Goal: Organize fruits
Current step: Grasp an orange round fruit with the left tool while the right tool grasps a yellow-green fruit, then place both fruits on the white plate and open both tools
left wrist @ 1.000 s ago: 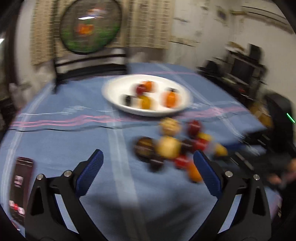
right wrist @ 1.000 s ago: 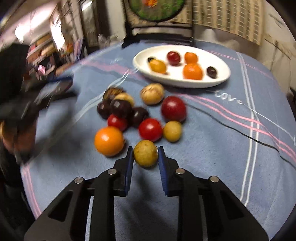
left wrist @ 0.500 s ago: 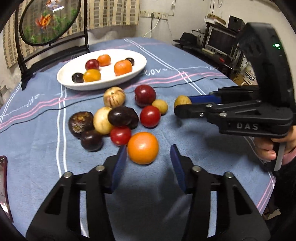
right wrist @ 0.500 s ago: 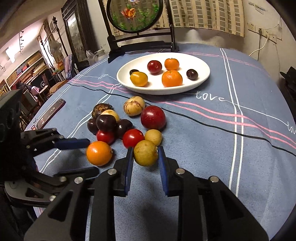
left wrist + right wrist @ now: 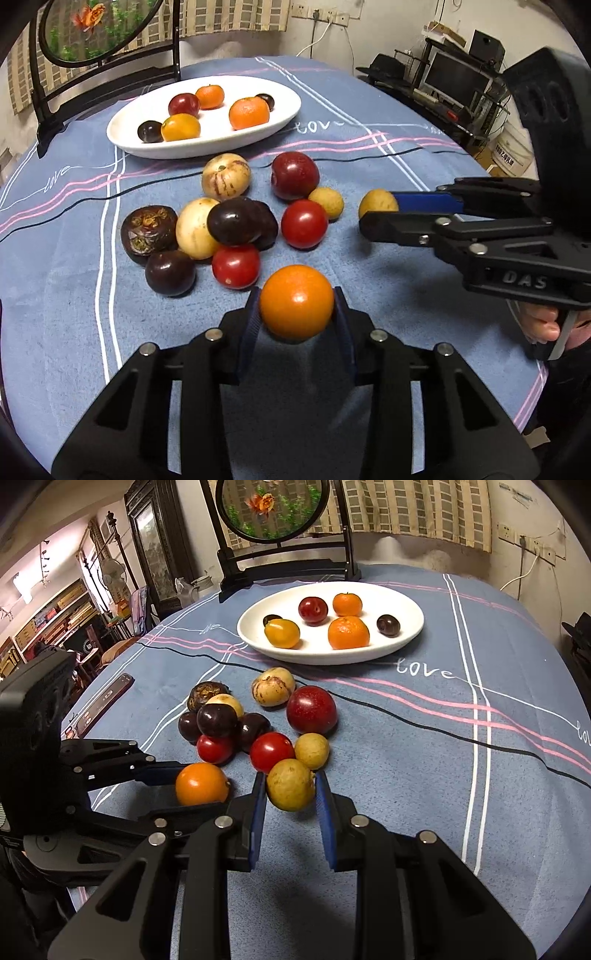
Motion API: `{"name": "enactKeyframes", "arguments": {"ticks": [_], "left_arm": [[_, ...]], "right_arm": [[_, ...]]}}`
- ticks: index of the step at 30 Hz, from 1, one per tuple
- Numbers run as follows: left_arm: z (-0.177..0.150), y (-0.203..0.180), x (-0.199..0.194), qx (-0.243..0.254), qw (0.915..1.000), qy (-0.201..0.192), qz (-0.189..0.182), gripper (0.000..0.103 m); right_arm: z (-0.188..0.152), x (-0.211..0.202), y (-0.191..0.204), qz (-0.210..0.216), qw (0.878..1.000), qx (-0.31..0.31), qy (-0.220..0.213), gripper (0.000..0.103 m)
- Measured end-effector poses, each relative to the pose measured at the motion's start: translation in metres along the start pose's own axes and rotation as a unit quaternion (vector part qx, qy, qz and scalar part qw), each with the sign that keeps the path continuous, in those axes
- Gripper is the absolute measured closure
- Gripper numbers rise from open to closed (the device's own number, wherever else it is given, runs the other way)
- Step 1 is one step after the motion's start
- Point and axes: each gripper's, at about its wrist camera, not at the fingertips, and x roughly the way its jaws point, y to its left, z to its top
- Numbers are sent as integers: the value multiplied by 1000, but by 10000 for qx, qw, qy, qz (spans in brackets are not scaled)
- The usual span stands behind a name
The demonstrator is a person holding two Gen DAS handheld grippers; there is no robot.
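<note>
The left wrist view alone shows the hand [image 5: 543, 325] on the right gripper's trigger and the monitor [image 5: 458, 79] against the far wall; the right wrist view alone shows a phone [image 5: 101, 705] lying on the blue cloth and shelves at the room's left. On the bench, the left gripper [image 5: 297, 310] has its jaws closing around the orange fruit [image 5: 296, 302], which sits between the blue pads, touching or nearly touching both. To its right, the right gripper [image 5: 290, 794] is clamped on a yellow-brown fruit [image 5: 290, 784] at the near edge of the loose pile. Behind the pile stands the white plate [image 5: 406, 635] holding six fruits.
</note>
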Motion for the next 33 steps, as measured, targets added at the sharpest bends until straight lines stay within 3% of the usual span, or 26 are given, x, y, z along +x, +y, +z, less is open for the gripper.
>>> {"name": "enactKeyframes", "arguments": {"ticks": [5, 7, 11, 14, 16, 20, 21, 24, 29, 32, 33], "left_arm": [[4, 8, -30, 19, 9988, -419, -237, 65], [13, 19, -40, -14, 9983, -558, -194, 65], [50, 50, -51, -167, 9964, -814, 159, 65], [88, 76, -42, -397, 9949, -882, 275, 65], [114, 93, -28, -553, 9941, -850, 387, 65], [149, 125, 7, -1050, 9922, -622, 239, 65], [156, 128, 15, -1046, 9921, -587, 369, 65], [169, 139, 38, -1025, 9913, -453, 689, 65], [178, 154, 62, -1152, 9902, -221, 758, 64], [175, 153, 55, -1150, 9889, -319, 891, 32], [174, 151, 49, -1111, 9884, -410, 949, 30]], "right_arm": [[-1, 3, -2, 112, 9999, 35, -10, 76], [1, 0, -4, 339, 9993, 91, -155, 76], [23, -9, -9, 663, 9943, 420, -725, 76], [58, -6, -16, 405, 9906, 620, -1149, 76], [81, 6, -20, 247, 9895, 729, -1227, 76], [117, 44, -26, 4, 9893, 772, -1238, 76], [122, 53, -26, -35, 9902, 751, -1174, 76], [134, 75, -25, -128, 9926, 624, -1038, 76], [145, 91, -19, -265, 9951, 319, -895, 73], [145, 83, -17, -429, 9946, 286, -898, 57], [143, 78, -17, -381, 9946, 304, -921, 54]]}}
